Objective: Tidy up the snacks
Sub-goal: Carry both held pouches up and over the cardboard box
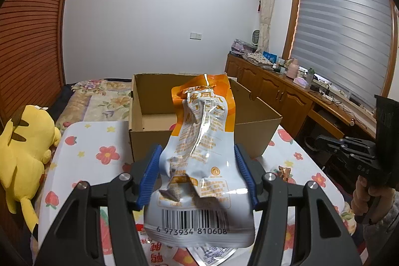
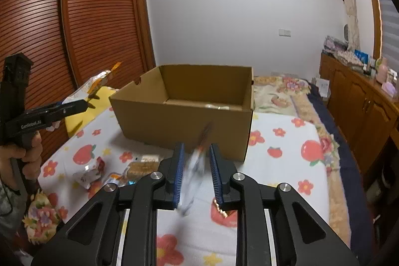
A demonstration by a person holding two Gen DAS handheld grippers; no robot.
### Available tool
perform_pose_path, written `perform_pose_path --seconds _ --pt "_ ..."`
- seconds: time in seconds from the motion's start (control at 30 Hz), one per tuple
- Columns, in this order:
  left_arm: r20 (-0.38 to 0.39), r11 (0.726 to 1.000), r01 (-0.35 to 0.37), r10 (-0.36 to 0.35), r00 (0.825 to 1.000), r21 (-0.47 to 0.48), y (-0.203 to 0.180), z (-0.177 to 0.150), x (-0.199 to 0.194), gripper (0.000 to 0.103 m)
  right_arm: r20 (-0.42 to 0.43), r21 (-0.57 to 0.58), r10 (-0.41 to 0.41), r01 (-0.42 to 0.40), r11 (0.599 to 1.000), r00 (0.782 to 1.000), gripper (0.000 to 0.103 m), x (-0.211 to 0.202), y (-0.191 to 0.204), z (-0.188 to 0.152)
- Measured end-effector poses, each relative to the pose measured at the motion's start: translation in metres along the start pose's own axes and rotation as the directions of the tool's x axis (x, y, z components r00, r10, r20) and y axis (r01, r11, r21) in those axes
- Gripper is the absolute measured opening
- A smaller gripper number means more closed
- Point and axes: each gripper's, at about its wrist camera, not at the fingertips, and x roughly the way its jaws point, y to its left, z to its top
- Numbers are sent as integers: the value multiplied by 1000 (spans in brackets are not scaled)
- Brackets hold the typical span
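1. Packet grip, left side: left gripper (image 1: pixel 198 153) closed about halfway onto the white-and-orange packet (image 1: pixel 202 136). Blue pads (image 1: pixel 152 173) pressed against both long sides, barcode end nearest the camera, orange end toward the box.
2. Carried clear of the flowered cloth (image 1: pixel 94 141), just in front of the near wall of the cardboard box (image 1: pixel 147 143).
3. Right gripper (image 2: pixel 197 148) drawn in narrow on a thin packet (image 2: pixel 195 166), edge-on and blurred between its pads; print unreadable.
4. Likewise off the cloth, just short of the box's near wall and toward its right-hand corner.
5. Cardboard box open-topped at the far edge of the cloth, with something pale on its floor, too dim to name.
6. Loose snacks (image 2: pixel 139 166) scattered near the cloth's near left corner, as seen from the right wrist.
7. Small copper-foil wrapper (image 2: pixel 220 210) on the cloth, just under the right gripper's right-hand pad.
8. Red-printed packet (image 1: pixel 152 248) flat on the cloth near its near edge, beneath the white-and-orange packet.
9. Left hand (image 2: pixel 27 153) wrapped round the left gripper's handle, at the left edge of the right wrist view.
10. Yellow plush toy (image 1: pixel 27 148) off the cloth's left edge, on the bedding.
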Motion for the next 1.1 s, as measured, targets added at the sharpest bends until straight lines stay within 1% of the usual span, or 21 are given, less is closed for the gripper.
perform_pose_path --seconds 0.03,0.1,0.17,0.2,0.23,0.27,0.3,0.33,0.37,0.4,0.5,0.57,0.63,0.67,0.7,0.8,0.9,1.03,1.07,1.1 --pt "-3 1000 -1 1 1000 3 -1 0 2 58 -12 -20 7 -7 1000 1000 0 4 4 2" --pt "-10 1000 -1 1 1000 -3 0 -2 4 58 -53 -71 -10 6 997 999 0 15 12 0" --pt "-17 1000 10 -11 1000 -14 0 -5 4 58 -78 -89 -27 20 996 997 0 22 13 -8" --pt "-18 1000 9 -9 1000 -13 0 -7 4 58 -80 -79 -30 23 997 996 0 22 10 -11" --pt "-19 1000 7 -7 1000 -9 -1 -9 4 58 -86 -33 -13 10 999 996 1 23 2 -17" --pt "-20 1000 9 -9 1000 -5 -2 -10 4 58 -95 -1 3 -3 1000 996 9 25 -4 -20" --pt "-23 1000 11 -11 1000 -3 -3 -12 4 58 -110 16 16 -14 1000 994 37 29 -7 -25" --pt "-25 1000 14 -14 1000 -2 -4 -13 4 58 -134 24 28 -25 999 991 52 36 -9 -31" --pt "-27 1000 16 -16 999 -1 -5 -14 4 58 -150 23 37 -34 999 988 59 41 -8 -35" --pt "-29 1000 17 -17 999 -1 -6 -15 4 58 -179 16 61 -59 998 982 59 51 -5 -40" --pt "-33 1000 21 -21 999 -7 -5 -17 3 58 -245 -9 91 -96 995 965 59 72 6 -50" --pt "-40 1000 21 -22 999 -6 -4 -18 4 58 -288 -26 101 -113 993 952 59 83 14 -57" --pt "-44 1000 20 -20 999 -4 -4 -21 5 58 -316 -35 96 -113 993 944 55 94 19 -62" --pt "-46 1000 20 -20 999 -4 -4 -21 5 58 -324 -43 82 -101 994 943 51 97 19 -63" --pt "-49 1000 19 -20 999 -6 -3 -22 5 58 -332 -50 67 -88 995 941 51 100 19 -65" --pt "-51 1000 19 -20 999 -14 -2 -25 5 58 -354 -40 58 -78 996 933 51 110 15 -69" --pt "-53 1000 20 -21 998 -19 -1 -26 5 58 -380 -10 85 -96 995 921 51 117 10 -73" --pt "-53 1000 20 -21 998 -18 -1 -25 5 58 -376 13 104 -108 994 921 52 119 7 -73" --pt "-54 1000 21 -22 998 -16 -1 -25 6 58 -373 12 107 -111 994 922 45 118 7 -73" --pt "-55 1000 20 -21 998 -15 -1 -26 7 58 -373 16 118 -121 993 920 41 118 8 -73"
